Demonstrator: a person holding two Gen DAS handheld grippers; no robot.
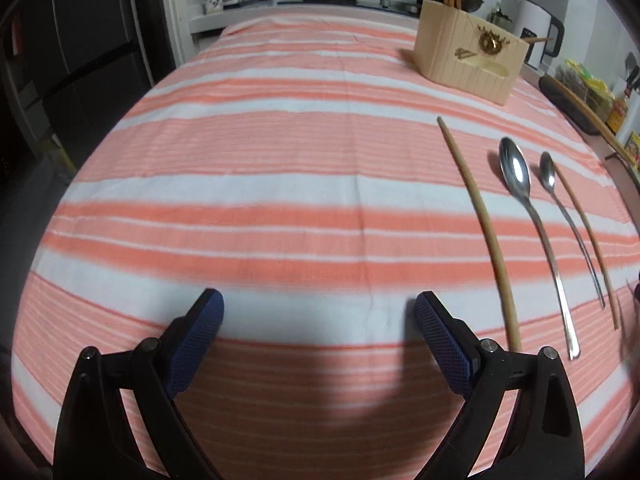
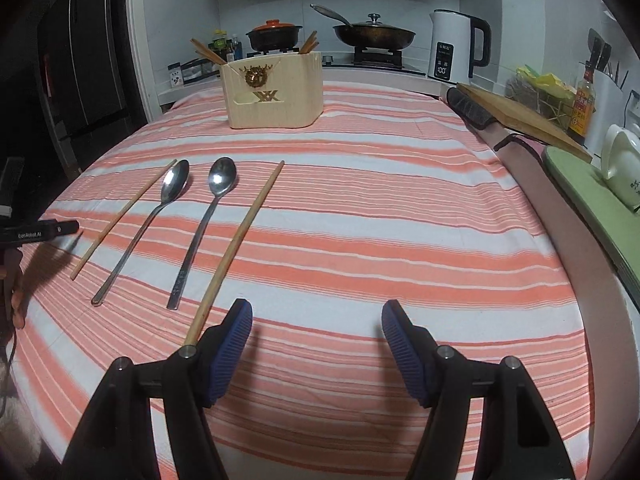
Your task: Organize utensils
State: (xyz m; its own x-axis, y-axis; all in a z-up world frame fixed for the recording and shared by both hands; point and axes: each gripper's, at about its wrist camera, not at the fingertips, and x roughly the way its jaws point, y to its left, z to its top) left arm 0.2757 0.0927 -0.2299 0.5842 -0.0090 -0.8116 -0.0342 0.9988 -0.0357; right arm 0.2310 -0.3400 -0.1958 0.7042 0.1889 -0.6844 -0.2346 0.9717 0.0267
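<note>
You are holding your left gripper (image 1: 318, 306) low over the orange-and-white striped tablecloth (image 1: 260, 152), its blue-padded jaws standing wide apart with nothing between them, and broad bare cloth is lying ahead of it and off to its left. Your right gripper (image 2: 316, 316) is also hovering with its jaws spread wide and gripping nothing; open cloth is stretching ahead and to its right, as far as the table's right edge. The utensils are lying in a row on the cloth, side by side and apart: a thin wooden chopstick (image 2: 124, 218), a slim steel spoon (image 2: 142, 232), a broader steel spoon (image 2: 204, 228) and a thicker wooden chopstick (image 2: 236, 248), whose near end is sitting just beside your right gripper's left finger. Far back on the cloth, the beige wooden utensil holder (image 2: 274, 92) is standing upright, already carrying a few chopsticks. Along the right edge, a wooden cutting board (image 2: 520, 114) is jutting in toward the table, with a white electric kettle (image 2: 456, 46) behind it. At the left edge of the right wrist view, your left gripper's black body is showing, near the thin chopstick.
</note>
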